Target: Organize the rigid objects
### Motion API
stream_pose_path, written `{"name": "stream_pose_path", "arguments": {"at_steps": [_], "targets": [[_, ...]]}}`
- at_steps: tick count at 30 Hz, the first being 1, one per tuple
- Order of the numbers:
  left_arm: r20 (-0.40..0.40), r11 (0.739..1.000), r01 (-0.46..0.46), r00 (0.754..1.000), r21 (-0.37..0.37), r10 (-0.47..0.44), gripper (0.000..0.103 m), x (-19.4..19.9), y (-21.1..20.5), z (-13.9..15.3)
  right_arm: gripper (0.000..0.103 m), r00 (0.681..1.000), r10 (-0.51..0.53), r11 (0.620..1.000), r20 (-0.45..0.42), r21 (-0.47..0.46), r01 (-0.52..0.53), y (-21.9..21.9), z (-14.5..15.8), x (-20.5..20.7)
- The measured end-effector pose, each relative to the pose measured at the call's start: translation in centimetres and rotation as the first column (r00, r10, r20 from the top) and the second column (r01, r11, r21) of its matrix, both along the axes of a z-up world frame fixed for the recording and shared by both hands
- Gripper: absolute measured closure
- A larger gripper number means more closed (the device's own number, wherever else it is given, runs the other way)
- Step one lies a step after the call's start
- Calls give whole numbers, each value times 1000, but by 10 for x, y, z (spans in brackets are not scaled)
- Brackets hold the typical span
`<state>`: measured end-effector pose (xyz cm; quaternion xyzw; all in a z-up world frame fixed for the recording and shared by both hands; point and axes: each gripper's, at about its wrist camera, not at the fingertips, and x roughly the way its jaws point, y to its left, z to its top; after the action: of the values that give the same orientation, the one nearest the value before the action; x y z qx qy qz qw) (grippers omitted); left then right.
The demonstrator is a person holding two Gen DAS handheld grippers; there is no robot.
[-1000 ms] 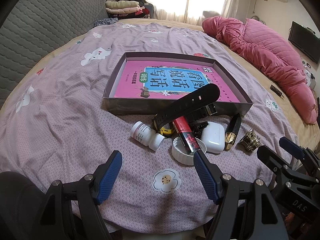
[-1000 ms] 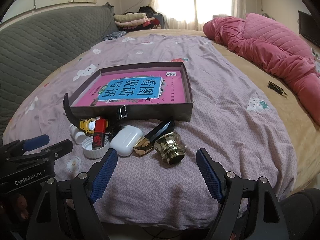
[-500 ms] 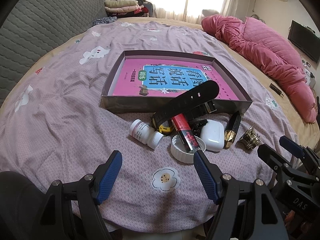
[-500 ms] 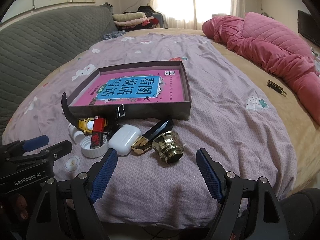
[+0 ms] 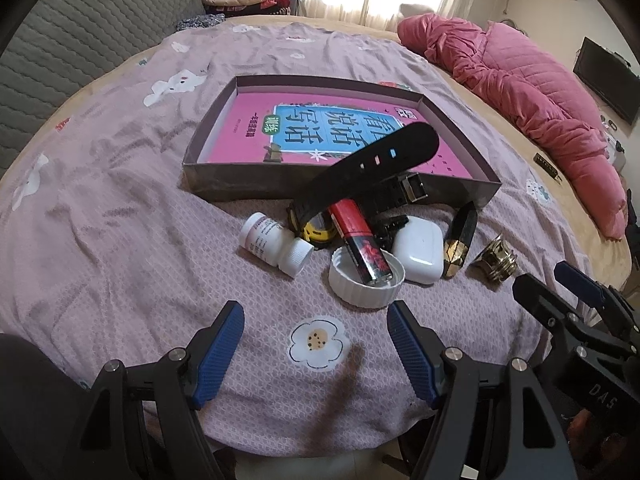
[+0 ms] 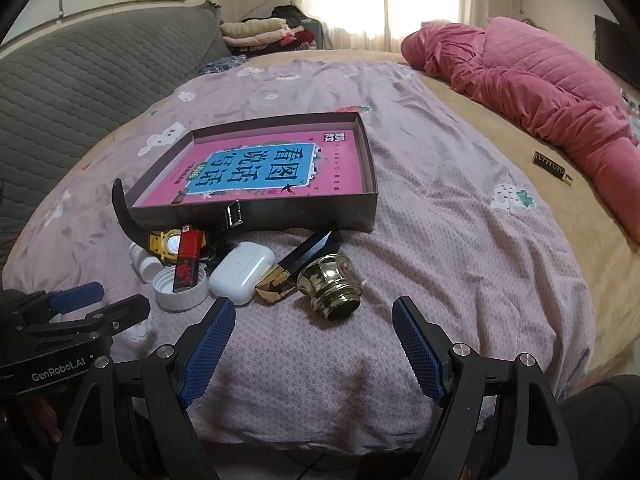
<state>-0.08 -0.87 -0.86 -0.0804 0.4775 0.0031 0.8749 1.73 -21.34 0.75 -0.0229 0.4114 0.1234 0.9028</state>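
Note:
A shallow dark box (image 5: 240, 190) (image 6: 372, 168) with a pink book in it lies on the purple bedspread. In front of it lies a pile: a white pill bottle (image 5: 276, 244), a white cap (image 5: 366, 280) (image 6: 182, 288) with a red tube (image 5: 360, 240) resting in it, a black-strapped yellow watch (image 5: 376, 156) (image 6: 166, 242), a white earbud case (image 5: 418, 248) (image 6: 242, 266), a black-and-gold stick (image 5: 460, 238) (image 6: 300, 262) and a gold knob (image 5: 494, 260) (image 6: 330, 286). My left gripper (image 5: 316, 354) is open, short of the cap. My right gripper (image 6: 312, 340) is open, just short of the knob.
A pink quilt (image 5: 520, 88) (image 6: 540, 92) lies along the right of the bed. A grey sofa back (image 6: 80, 80) stands at left, with folded clothes (image 6: 260, 32) behind. A small dark bar (image 6: 550, 166) lies on the tan sheet at right.
Both grippers have edged a little forward toward the pile. Both stay open; nothing on the bed has moved.

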Motion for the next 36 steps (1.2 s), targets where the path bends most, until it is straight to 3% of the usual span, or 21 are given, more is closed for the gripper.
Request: {"name": "stream_pose_path", "arguments": {"at_steps": [13, 26, 36], "targets": [[-47, 996, 64, 997, -58, -67, 31, 5, -13, -10, 21, 998, -37, 999, -45, -3, 37, -9, -8, 8], [-69, 990, 83, 993, -112, -91, 45, 20, -15, -20, 21, 993, -24, 1000, -112, -2, 24, -13, -21, 22], [-76, 986, 78, 993, -145, -90, 51, 29, -14, -25, 21, 996, 35, 993, -86, -106, -44, -4, -27, 42]]}}
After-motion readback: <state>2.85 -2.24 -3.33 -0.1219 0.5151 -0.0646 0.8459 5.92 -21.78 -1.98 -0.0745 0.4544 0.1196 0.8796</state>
